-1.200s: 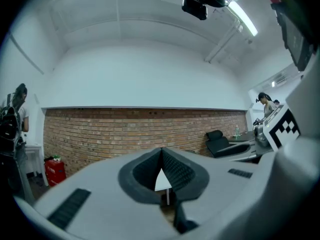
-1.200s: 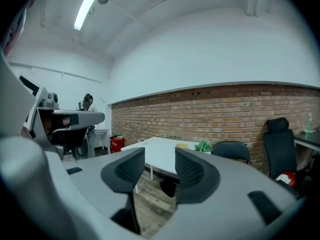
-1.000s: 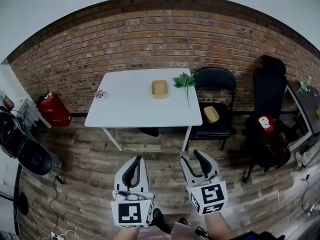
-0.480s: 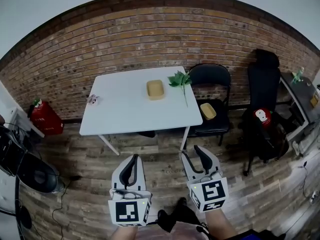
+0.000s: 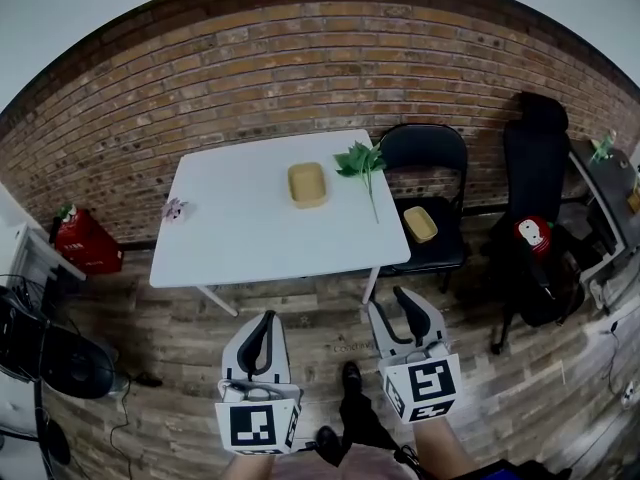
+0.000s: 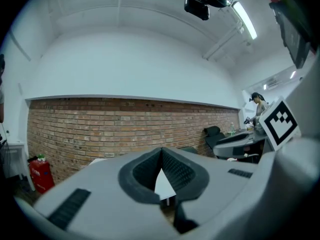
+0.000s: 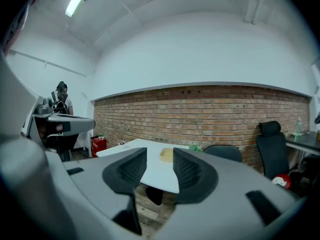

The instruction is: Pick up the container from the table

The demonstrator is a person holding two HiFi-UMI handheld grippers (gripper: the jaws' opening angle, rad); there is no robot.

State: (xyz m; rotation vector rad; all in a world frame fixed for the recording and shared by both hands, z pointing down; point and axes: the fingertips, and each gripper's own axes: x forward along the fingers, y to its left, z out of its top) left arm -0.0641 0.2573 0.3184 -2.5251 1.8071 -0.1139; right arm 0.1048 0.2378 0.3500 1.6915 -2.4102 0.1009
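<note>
Container (image 5: 307,184), a shallow tan tray, sits untouched on the white worktop (image 5: 230,253), well ahead of both tools. I hold the left tool (image 5: 264,320) out level over the plank floor (image 5: 300,298), its jaws pressed tip to tip with nothing in them. The right tool (image 5: 390,306), just beside it, has its jaws apart and closing, with only air between them. Looking along those jaws, I see the tray far off, roughly in line with the gap.

A leafy sprig (image 5: 360,160) lies ahead and just right of the tray, apart from it. A second tan tray (image 5: 420,224) rests on the seat of a black chair (image 5: 425,163), ahead and to the right of the right tool, off the worktop.

By my reading, nothing of the pickup is done yet: neither tool is over the worktop and the tray has not been touched. What remains is the whole job: closing the distance, reaching across the near edge, setting open jaws around the tray's rim, clamping and lifting. The tray on the chair is the one to leave alone.
</note>
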